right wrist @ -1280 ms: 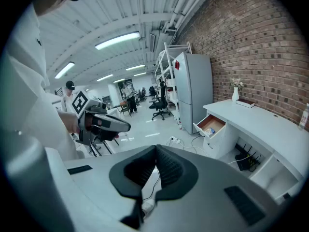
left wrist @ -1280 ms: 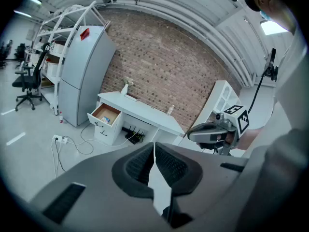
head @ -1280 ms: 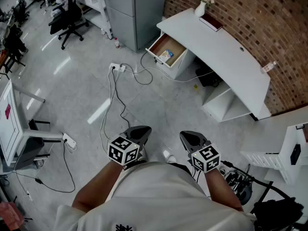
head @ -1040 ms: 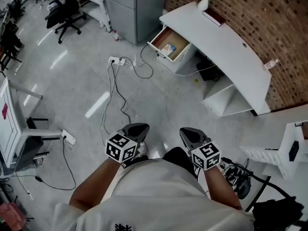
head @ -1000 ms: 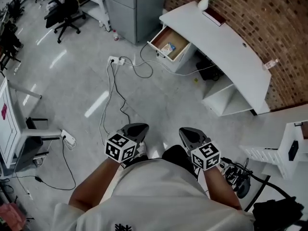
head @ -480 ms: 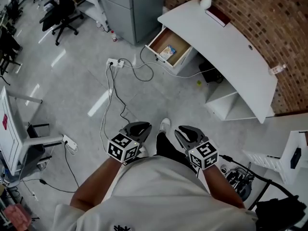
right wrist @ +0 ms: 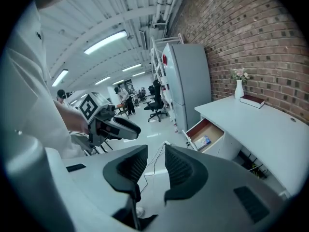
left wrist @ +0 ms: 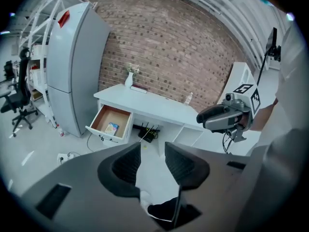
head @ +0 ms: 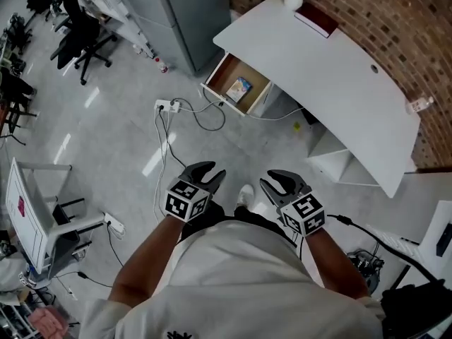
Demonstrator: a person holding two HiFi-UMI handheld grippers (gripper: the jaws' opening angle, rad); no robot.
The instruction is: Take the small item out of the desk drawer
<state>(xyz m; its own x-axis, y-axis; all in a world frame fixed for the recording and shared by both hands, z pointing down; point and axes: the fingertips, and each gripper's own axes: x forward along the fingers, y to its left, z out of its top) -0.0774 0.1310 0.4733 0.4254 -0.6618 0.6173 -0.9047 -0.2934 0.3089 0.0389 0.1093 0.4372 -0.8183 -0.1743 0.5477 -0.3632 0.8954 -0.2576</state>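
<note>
Approaching the white desk (head: pixel 318 69), square up to its open drawer (head: pixel 224 83) at the end by the grey cabinet (head: pixel 176 20), where the small blue-and-yellow packet (head: pixel 240 87) lies. Your left gripper (head: pixel 214 170) and right gripper (head: pixel 274 179) are empty, jaws opening, only part-spread; widen one before reaching.

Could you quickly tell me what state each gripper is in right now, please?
Left gripper: jaws opening, nothing between them.
Right gripper: jaws opening, nothing between them.

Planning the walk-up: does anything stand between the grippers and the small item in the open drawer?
Nothing blocks it. The small item lies uncovered in the open drawer; only cables and a power strip cross the floor between. The left gripper and right gripper jaws are opening, empty.
</note>
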